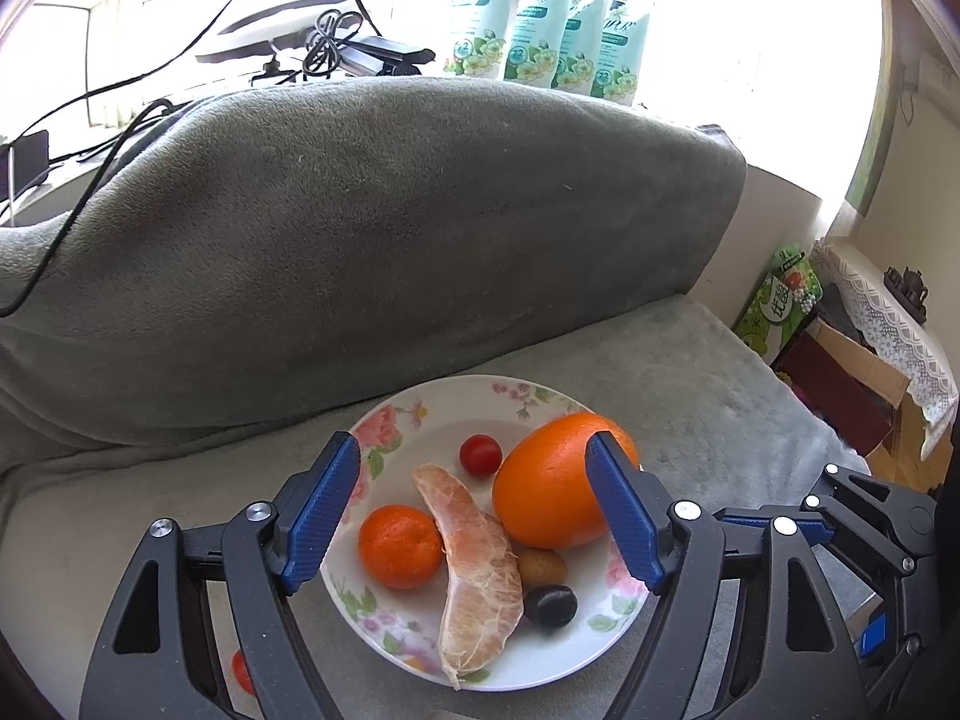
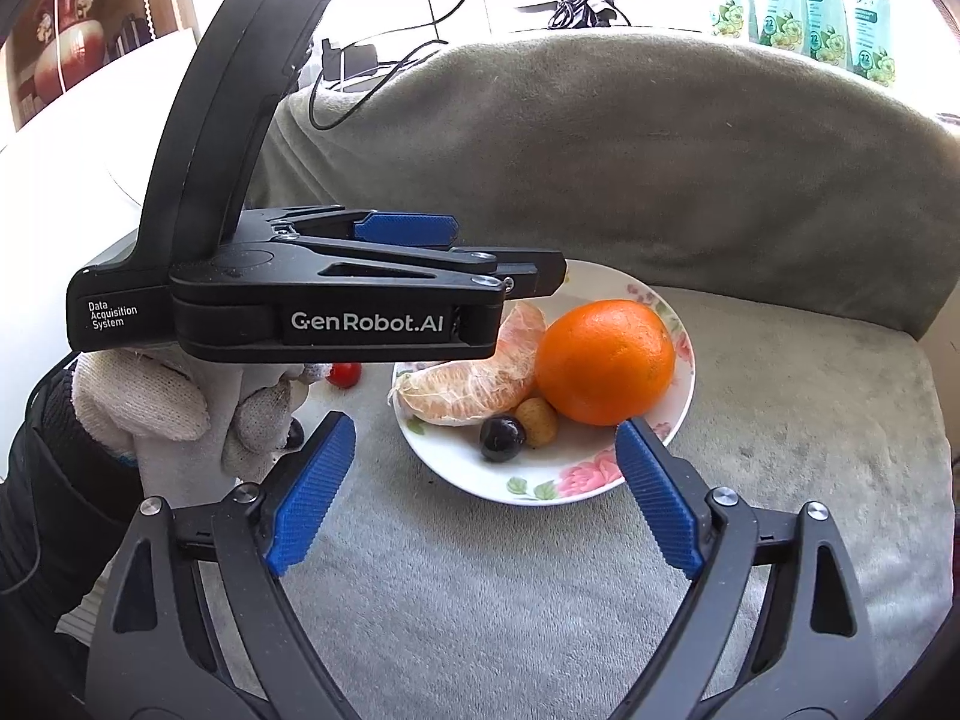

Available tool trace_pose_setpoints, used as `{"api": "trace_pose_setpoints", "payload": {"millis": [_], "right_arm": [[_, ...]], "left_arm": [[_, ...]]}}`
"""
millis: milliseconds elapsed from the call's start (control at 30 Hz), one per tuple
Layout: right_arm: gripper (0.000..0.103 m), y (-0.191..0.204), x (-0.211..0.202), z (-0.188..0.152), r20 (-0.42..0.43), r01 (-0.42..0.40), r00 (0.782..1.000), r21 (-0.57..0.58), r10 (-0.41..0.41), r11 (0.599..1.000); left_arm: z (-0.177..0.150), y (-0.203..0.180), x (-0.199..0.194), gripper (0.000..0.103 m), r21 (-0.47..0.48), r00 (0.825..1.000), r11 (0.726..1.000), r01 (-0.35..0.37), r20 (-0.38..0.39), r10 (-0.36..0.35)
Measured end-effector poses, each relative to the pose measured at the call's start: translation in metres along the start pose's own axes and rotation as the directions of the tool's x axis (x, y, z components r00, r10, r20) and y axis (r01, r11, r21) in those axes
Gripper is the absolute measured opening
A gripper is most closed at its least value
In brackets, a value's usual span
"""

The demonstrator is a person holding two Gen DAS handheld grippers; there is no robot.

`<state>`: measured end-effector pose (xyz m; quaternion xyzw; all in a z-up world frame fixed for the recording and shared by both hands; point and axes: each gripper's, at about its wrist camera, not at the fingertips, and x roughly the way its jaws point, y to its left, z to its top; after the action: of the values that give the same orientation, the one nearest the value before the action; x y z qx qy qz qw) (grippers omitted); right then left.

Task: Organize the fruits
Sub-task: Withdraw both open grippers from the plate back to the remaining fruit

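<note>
Orange (image 1: pixel 555 480), mandarin (image 1: pixel 400 546) and pomelo wedge (image 1: pixel 477 576) lie on the plate (image 1: pixel 420 408) between my spread, empty left gripper (image 1: pixel 474 516); my right gripper (image 2: pixel 480 492) is spread too.

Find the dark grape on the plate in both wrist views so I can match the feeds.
Left wrist: the dark grape lies low and right of centre, at the plate's near side, just below the small tan fruit.
Right wrist: the dark grape sits at mid-frame, at the plate's near edge, left of the tan fruit.
Shared landmark: the big orange, just beyond the tan fruit in both views.
</note>
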<state>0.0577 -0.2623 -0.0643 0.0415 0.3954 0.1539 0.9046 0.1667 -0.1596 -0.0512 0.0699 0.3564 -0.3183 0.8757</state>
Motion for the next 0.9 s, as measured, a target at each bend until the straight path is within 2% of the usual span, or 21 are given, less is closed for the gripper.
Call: {"api": "trace_pose_setpoints", "payload": {"millis": [367, 533, 800, 900], "right_arm": [[0.091, 0.0, -0.012, -0.004, 0.032, 0.049, 0.998, 0.033, -0.05, 0.998], [0.091, 0.002, -0.016, -0.007, 0.027, 0.046, 0.999, 0.035, -0.047, 0.998], [0.091, 0.009, -0.016, -0.009, 0.022, 0.088, 0.996, 0.017, -0.089, 0.996], [0.091, 0.009, -0.015, -0.009, 0.01, 0.071, 0.997, 0.026, -0.071, 0.997]], "left_arm": [[-0.002, -0.004, -0.019, 0.078, 0.005, 0.999, 1.0, -0.01, 0.033, 0.009], [-0.004, -0.005, -0.029, 0.078, 0.003, 0.999, 1.0, -0.017, 0.049, 0.017], [-0.011, 0.004, -0.047, 0.078, -0.014, 0.997, 0.999, -0.04, 0.067, 0.041], [-0.016, 0.01, -0.054, 0.078, -0.022, 0.996, 0.999, -0.05, 0.073, 0.051]]}}
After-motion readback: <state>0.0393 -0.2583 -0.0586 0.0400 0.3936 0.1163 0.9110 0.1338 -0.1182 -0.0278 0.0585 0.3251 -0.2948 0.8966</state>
